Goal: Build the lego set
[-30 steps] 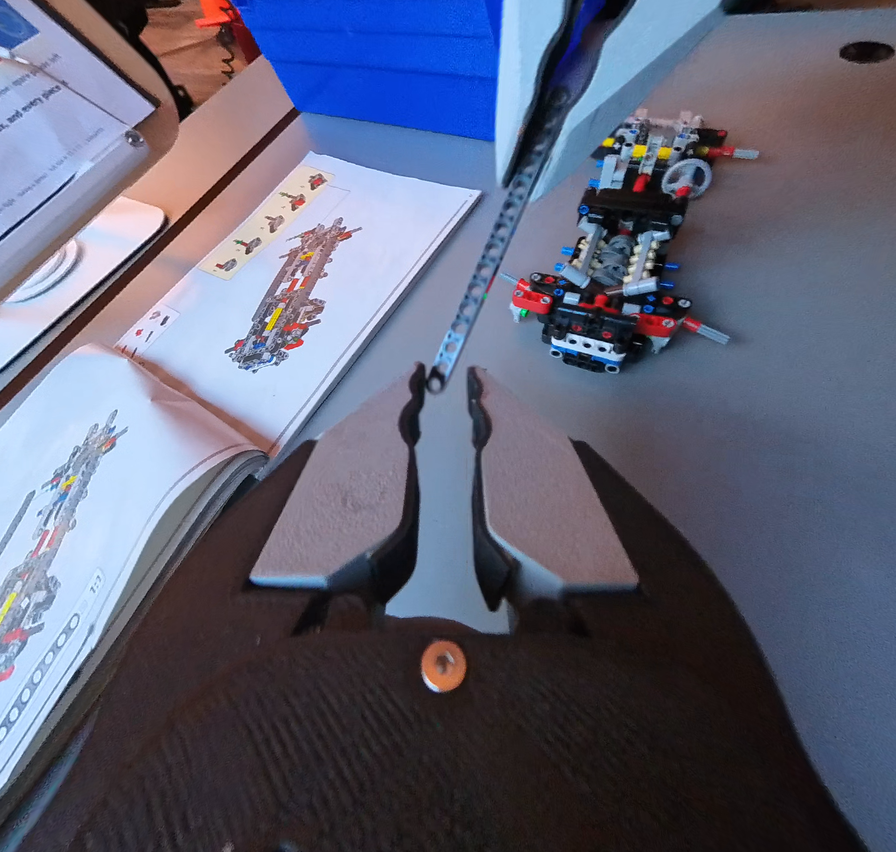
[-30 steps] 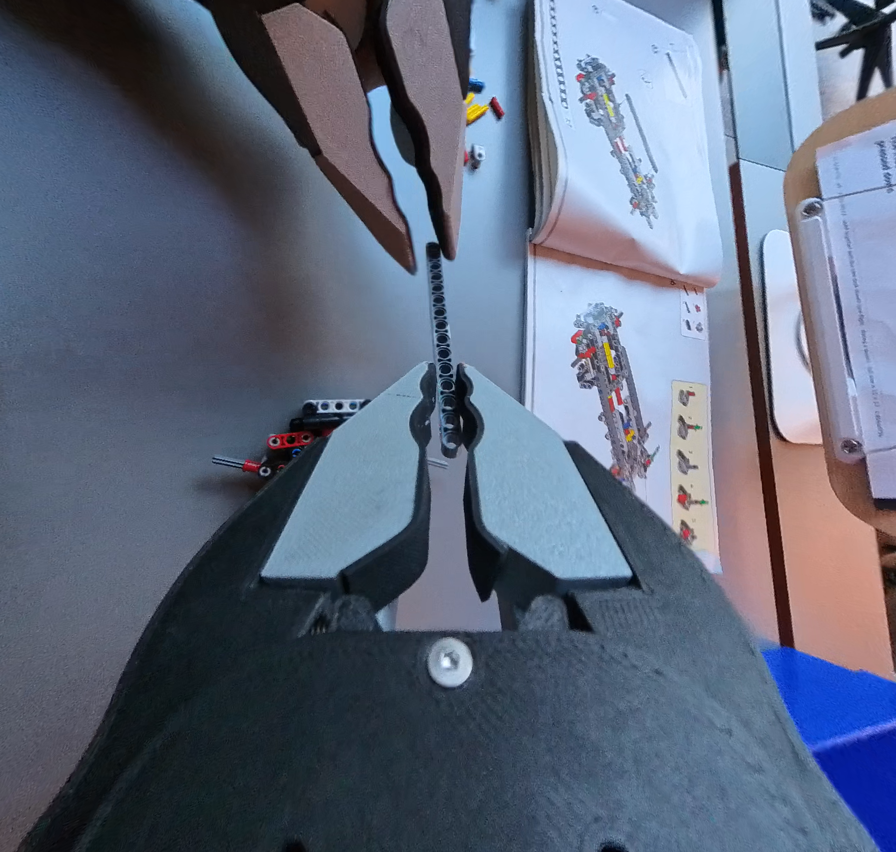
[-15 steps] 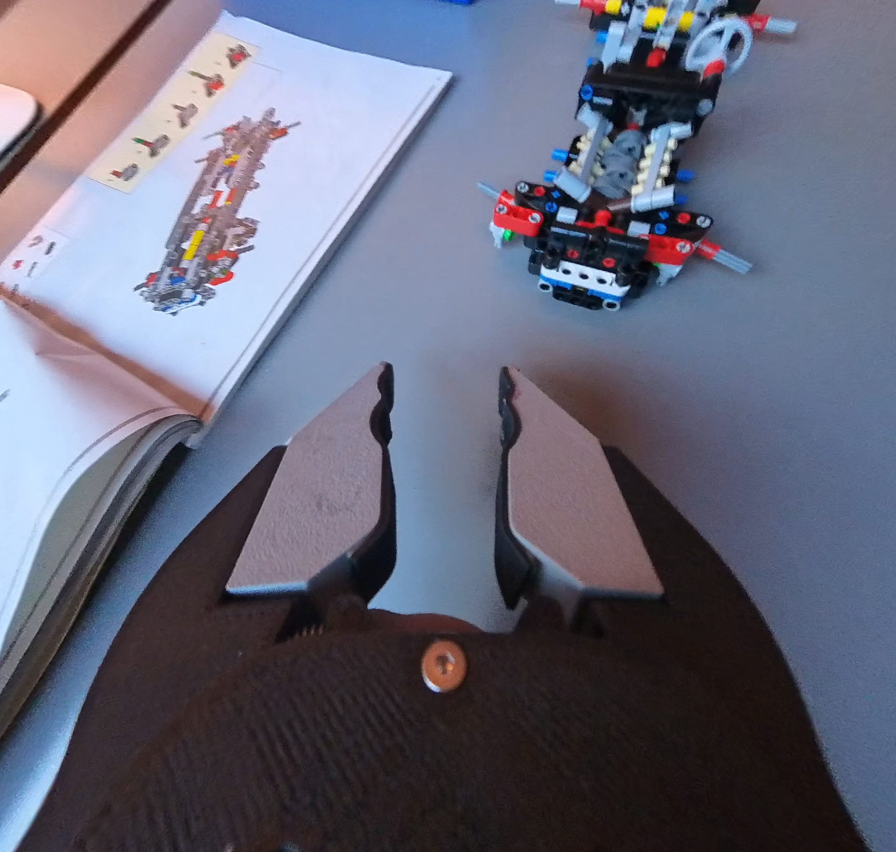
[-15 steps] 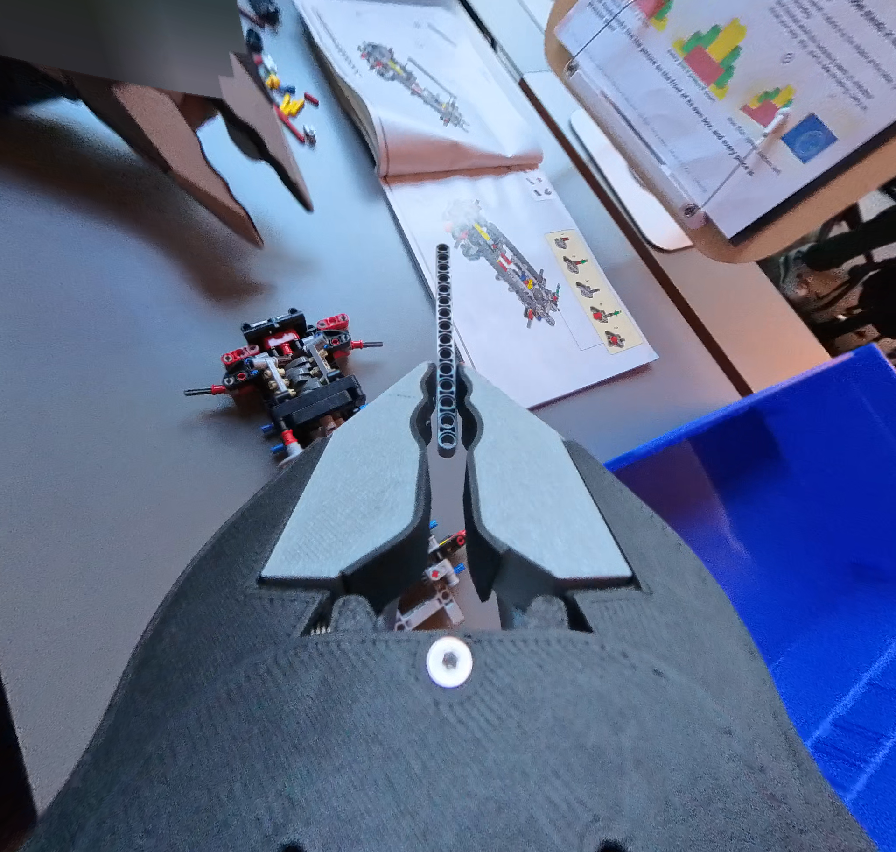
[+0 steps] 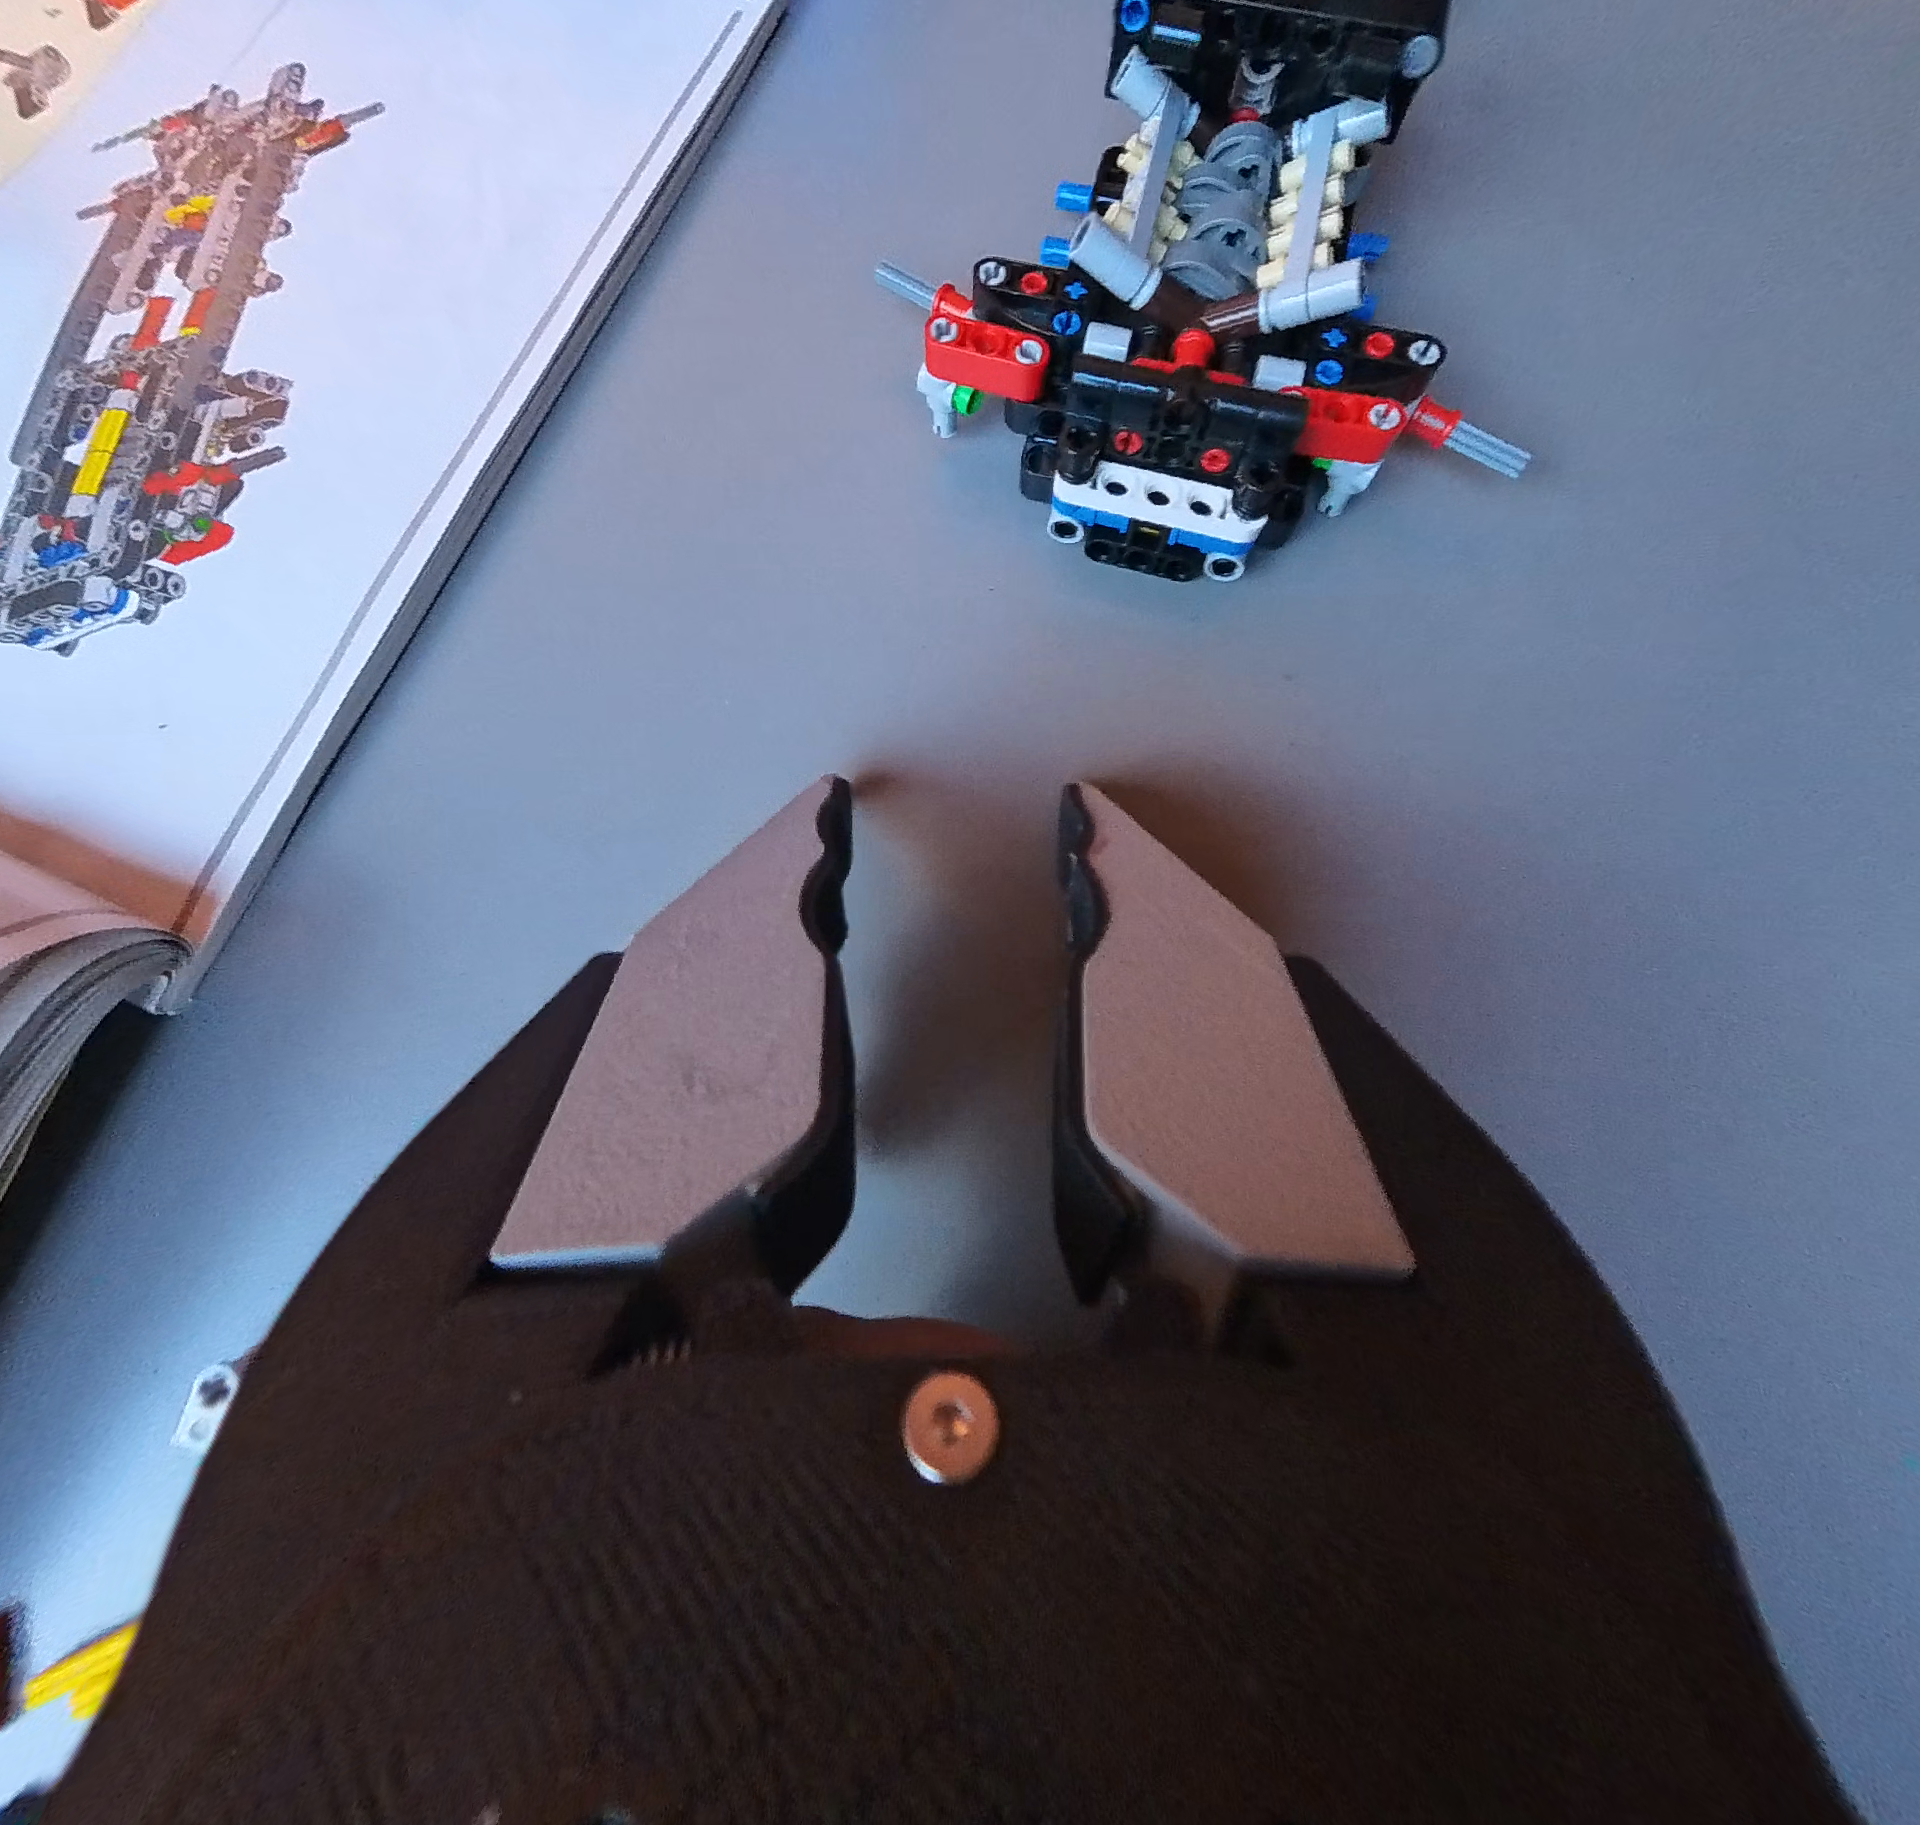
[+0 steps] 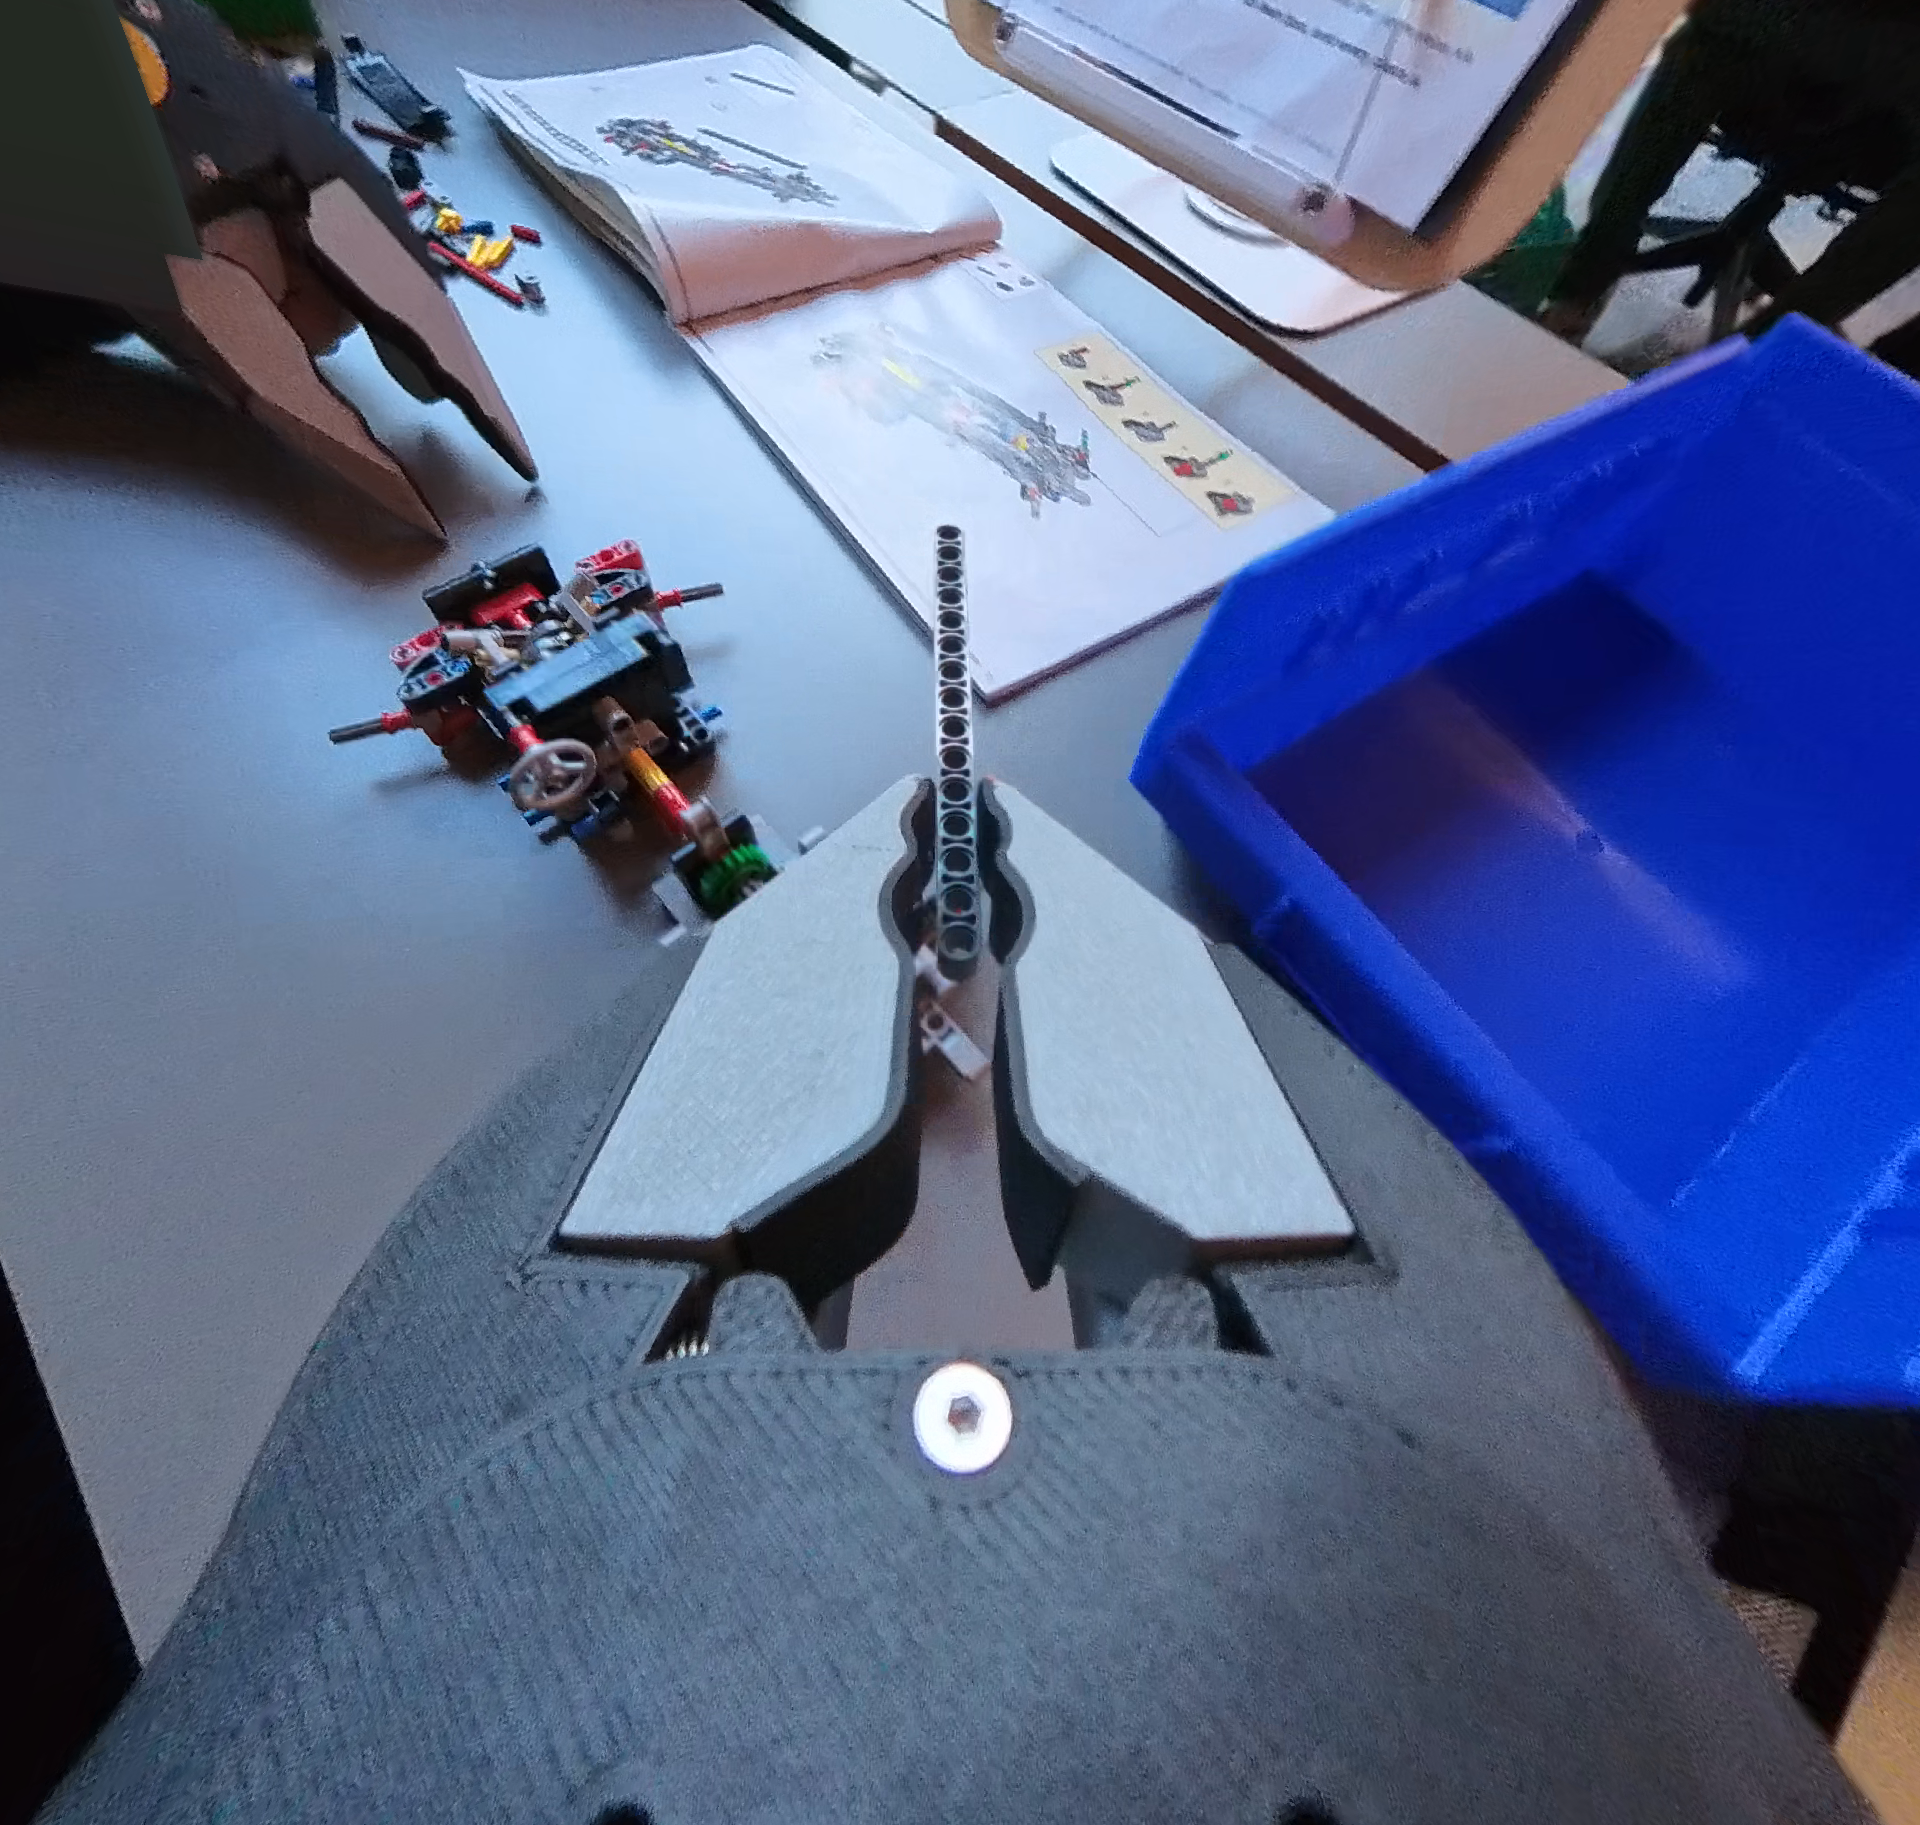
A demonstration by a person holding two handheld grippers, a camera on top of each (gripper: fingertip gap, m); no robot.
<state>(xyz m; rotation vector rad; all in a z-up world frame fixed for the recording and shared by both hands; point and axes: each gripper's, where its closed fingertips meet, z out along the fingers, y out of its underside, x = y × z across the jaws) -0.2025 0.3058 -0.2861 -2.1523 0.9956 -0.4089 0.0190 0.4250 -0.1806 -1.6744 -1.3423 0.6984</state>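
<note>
The right claw (image 6: 957,809) pinched a long grey perforated plastic beam (image 6: 950,695); the left claw (image 5: 956,799) gaped empty, a multicoloured brick-built chassis (image 5: 1205,321) lying ahead of it.

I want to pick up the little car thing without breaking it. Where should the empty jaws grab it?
Probably across the black middle block of the toy chassis, coming from above. It looks solid and flat-sided, while the thin grey axles stick out.
</note>
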